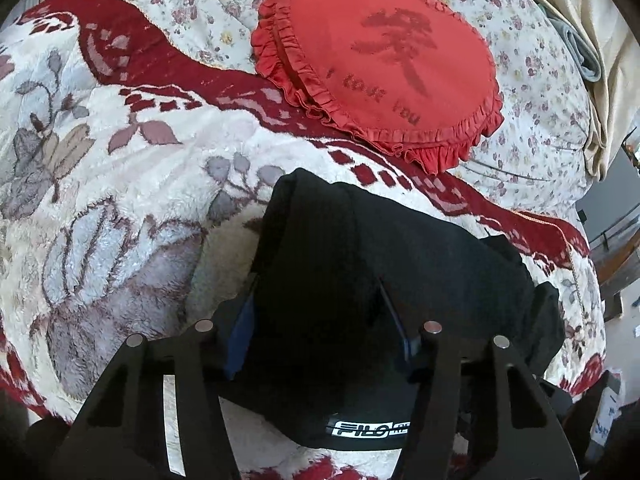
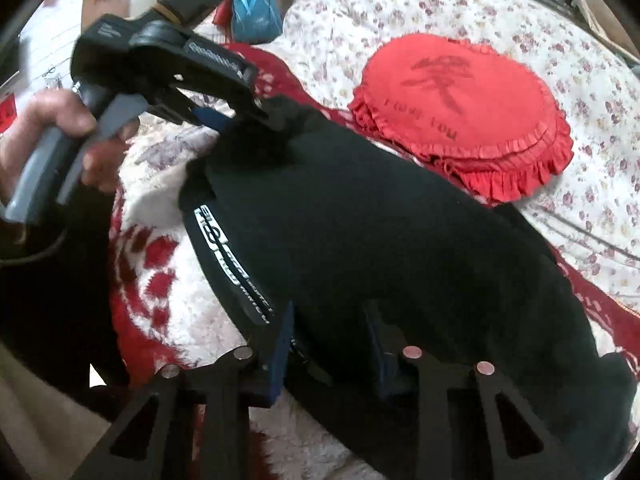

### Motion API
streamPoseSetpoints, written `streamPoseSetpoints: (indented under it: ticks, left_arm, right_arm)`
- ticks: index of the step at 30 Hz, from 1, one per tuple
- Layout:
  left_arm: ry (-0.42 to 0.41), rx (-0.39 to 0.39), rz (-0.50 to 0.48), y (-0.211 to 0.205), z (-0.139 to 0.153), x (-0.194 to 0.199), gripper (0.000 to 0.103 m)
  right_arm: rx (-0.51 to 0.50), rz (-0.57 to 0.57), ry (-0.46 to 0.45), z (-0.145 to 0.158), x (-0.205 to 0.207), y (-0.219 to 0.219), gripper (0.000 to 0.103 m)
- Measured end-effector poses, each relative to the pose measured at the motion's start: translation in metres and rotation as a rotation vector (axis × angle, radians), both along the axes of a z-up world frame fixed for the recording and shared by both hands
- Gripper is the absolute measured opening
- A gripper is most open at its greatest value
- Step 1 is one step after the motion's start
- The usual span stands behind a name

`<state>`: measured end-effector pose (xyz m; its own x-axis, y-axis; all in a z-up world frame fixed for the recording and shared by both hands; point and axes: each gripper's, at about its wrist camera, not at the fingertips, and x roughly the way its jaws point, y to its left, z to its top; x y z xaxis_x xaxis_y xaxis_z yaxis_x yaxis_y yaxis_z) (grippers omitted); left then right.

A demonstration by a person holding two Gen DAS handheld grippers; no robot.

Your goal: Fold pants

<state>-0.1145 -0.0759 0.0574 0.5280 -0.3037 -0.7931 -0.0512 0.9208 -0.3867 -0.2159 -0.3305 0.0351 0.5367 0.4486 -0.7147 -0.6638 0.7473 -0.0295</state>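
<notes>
The black pants [image 1: 380,264] lie bunched on a fleecy floral blanket [image 1: 120,184], waistband with white lettering [image 1: 370,429] near the camera. In the left wrist view my left gripper [image 1: 320,308] has its blue-padded fingers [image 1: 240,336] spread around a thick wad of the cloth. In the right wrist view the pants [image 2: 400,248] run across the frame. My right gripper [image 2: 332,336] straddles the waistband [image 2: 232,264] end, cloth between the fingers. The left gripper [image 2: 256,112], held by a hand, grips the far end.
A round red frilled cushion [image 1: 384,60] lies just beyond the pants on a flowered sheet [image 1: 540,92]; it also shows in the right wrist view [image 2: 468,116]. Beige cloth [image 1: 592,40] is at the far right. Bags and clutter [image 2: 252,8] stand beyond the bed.
</notes>
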Motion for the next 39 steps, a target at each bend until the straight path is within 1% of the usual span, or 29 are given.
streamPoseSetpoints:
  ticks: [1, 2, 3, 4, 5, 8, 9, 10, 12, 14, 15, 17, 19, 20, 22, 23, 24, 25, 27, 29, 32, 34, 35, 36, 38, 39]
  left_arm:
    - [0.002, -0.002, -0.002, -0.001, 0.000, 0.000, 0.056]
    - [0.003, -0.004, -0.004, -0.001, 0.000, 0.000, 0.056]
    - [0.000, -0.007, -0.004, -0.002, 0.001, 0.000, 0.056]
    - [-0.006, -0.014, -0.002, -0.002, 0.003, -0.001, 0.053]
    - [-0.013, -0.020, -0.001, -0.001, 0.005, -0.001, 0.047]
    - [-0.036, -0.055, -0.010, 0.002, 0.014, -0.004, 0.043]
    - [-0.041, -0.061, -0.015, 0.002, 0.016, -0.005, 0.040]
    - [-0.046, -0.059, -0.021, 0.001, 0.018, -0.006, 0.040]
    - [-0.053, -0.039, -0.022, 0.000, 0.021, -0.008, 0.040]
    - [-0.047, -0.050, -0.022, 0.000, 0.020, -0.008, 0.040]
    - [-0.044, -0.053, -0.021, 0.000, 0.019, -0.008, 0.040]
    - [-0.039, -0.054, -0.017, 0.000, 0.017, -0.006, 0.040]
    - [-0.026, -0.052, -0.020, -0.002, 0.015, -0.004, 0.040]
    - [-0.020, -0.048, -0.018, -0.002, 0.015, -0.004, 0.040]
    - [-0.007, -0.046, 0.000, 0.001, 0.011, -0.004, 0.041]
    - [0.004, -0.046, 0.005, 0.003, 0.008, -0.003, 0.048]
    - [0.020, -0.048, 0.010, 0.004, 0.004, -0.003, 0.054]
    - [0.037, -0.051, 0.017, 0.006, -0.001, -0.002, 0.056]
    - [0.059, -0.065, 0.021, 0.006, -0.008, -0.002, 0.059]
    - [0.058, -0.066, 0.012, 0.002, -0.010, -0.004, 0.060]
    - [0.026, -0.001, -0.010, -0.009, -0.005, -0.005, 0.060]
    - [0.009, 0.018, -0.011, -0.013, -0.001, -0.004, 0.055]
    - [0.001, 0.014, -0.011, -0.012, 0.001, -0.003, 0.046]
    - [-0.007, 0.014, -0.011, -0.012, 0.004, -0.003, 0.041]
    - [-0.028, -0.006, -0.018, -0.010, 0.011, -0.002, 0.038]
    - [-0.035, -0.020, -0.025, -0.010, 0.015, -0.001, 0.031]
  right_arm:
    - [0.010, 0.004, 0.004, 0.000, 0.001, -0.003, 0.026]
    - [0.021, 0.015, 0.011, 0.000, 0.001, -0.004, 0.025]
    - [0.028, 0.018, 0.012, 0.001, 0.001, -0.006, 0.018]
    - [0.059, 0.029, 0.017, 0.006, 0.001, -0.009, 0.006]
    - [0.100, 0.035, 0.031, 0.010, 0.001, -0.012, 0.001]
    - [0.201, 0.032, 0.062, 0.026, 0.002, -0.019, 0.000]
    - [0.225, 0.032, 0.071, 0.031, 0.002, -0.020, 0.000]
    - [0.244, 0.028, 0.079, 0.035, 0.004, -0.021, 0.000]
    - [0.252, 0.017, 0.081, 0.038, 0.004, -0.022, 0.000]
    - [0.222, 0.022, 0.068, 0.035, 0.002, -0.019, 0.000]
    - [0.215, 0.027, 0.064, 0.033, 0.000, -0.018, 0.000]
    - [0.210, 0.040, 0.073, 0.029, -0.003, -0.014, 0.006]
    - [0.161, 0.025, 0.064, 0.022, -0.001, -0.006, 0.013]
    - [0.143, 0.019, 0.060, 0.019, 0.000, -0.005, 0.015]
    - [0.117, 0.015, 0.059, 0.013, 0.002, -0.004, 0.022]
    - [0.098, 0.008, 0.046, 0.011, 0.002, -0.004, 0.026]
    - [0.086, 0.003, 0.038, 0.009, 0.003, -0.004, 0.034]
    - [0.075, -0.001, 0.036, 0.006, 0.004, -0.005, 0.037]
    - [0.080, -0.009, 0.041, 0.002, 0.007, -0.007, 0.038]
    - [0.093, -0.019, 0.043, 0.001, 0.009, -0.010, 0.038]
    - [0.109, -0.027, 0.051, 0.001, 0.013, -0.014, 0.039]
    - [0.104, -0.023, 0.048, 0.000, 0.013, -0.013, 0.039]
    - [0.105, -0.021, 0.042, 0.000, 0.013, -0.012, 0.039]
    - [0.112, -0.020, 0.041, 0.000, 0.013, -0.013, 0.039]
    - [0.150, -0.034, 0.056, 0.000, 0.017, -0.016, 0.034]
    - [0.168, -0.045, 0.073, 0.000, 0.021, -0.019, 0.034]
